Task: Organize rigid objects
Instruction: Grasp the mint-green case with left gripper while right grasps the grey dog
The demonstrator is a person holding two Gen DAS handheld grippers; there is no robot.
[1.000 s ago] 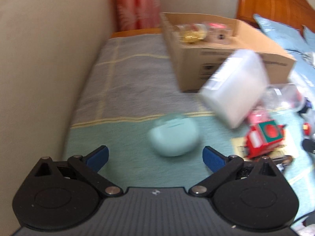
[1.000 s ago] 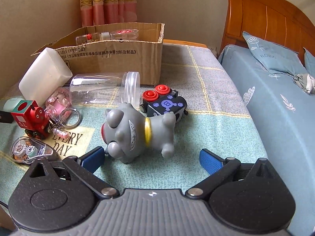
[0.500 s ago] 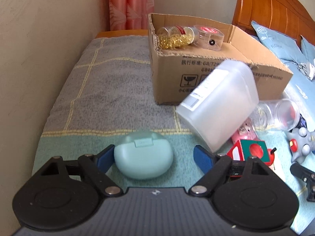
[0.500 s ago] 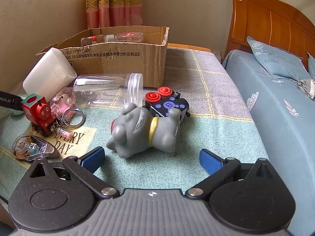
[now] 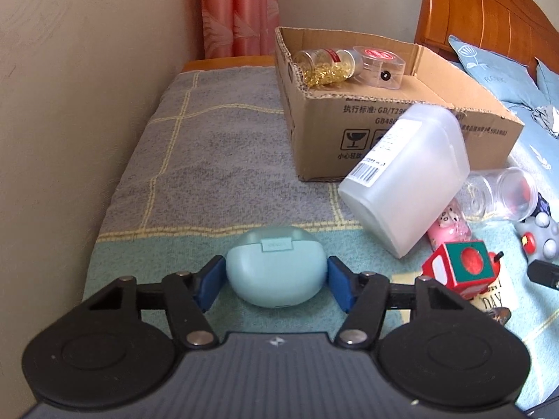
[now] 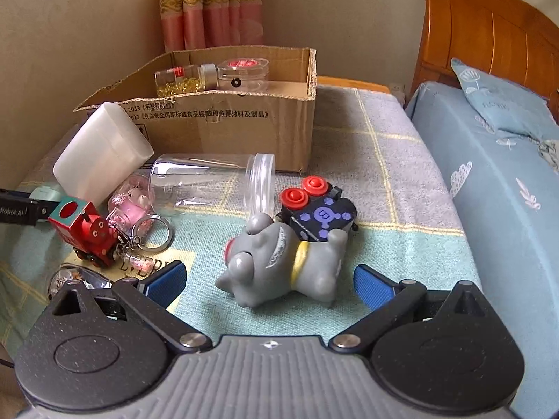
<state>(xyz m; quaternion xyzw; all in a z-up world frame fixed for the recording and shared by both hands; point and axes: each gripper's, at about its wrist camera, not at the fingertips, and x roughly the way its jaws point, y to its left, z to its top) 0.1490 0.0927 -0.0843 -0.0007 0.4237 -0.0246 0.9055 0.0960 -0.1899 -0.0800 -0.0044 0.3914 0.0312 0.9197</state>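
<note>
A checked grey and teal blanket (image 5: 216, 160) covers the bed beside a beige wall (image 5: 70, 104), with a pink curtain (image 5: 237, 10) and wooden headboard (image 6: 489, 35) behind. The left claw (image 5: 276, 281) has just been closing and now pinches 1 mint earbud case (image 5: 276, 269), lying flat near the blanket's front edge, its long axis running across between the pads. The right claw (image 6: 269, 282) is spread around 1 grey toy dog (image 6: 283, 262) lying on its side, untouched. 1 cardboard box (image 6: 227, 125) holds 2 clear containers.
</note>
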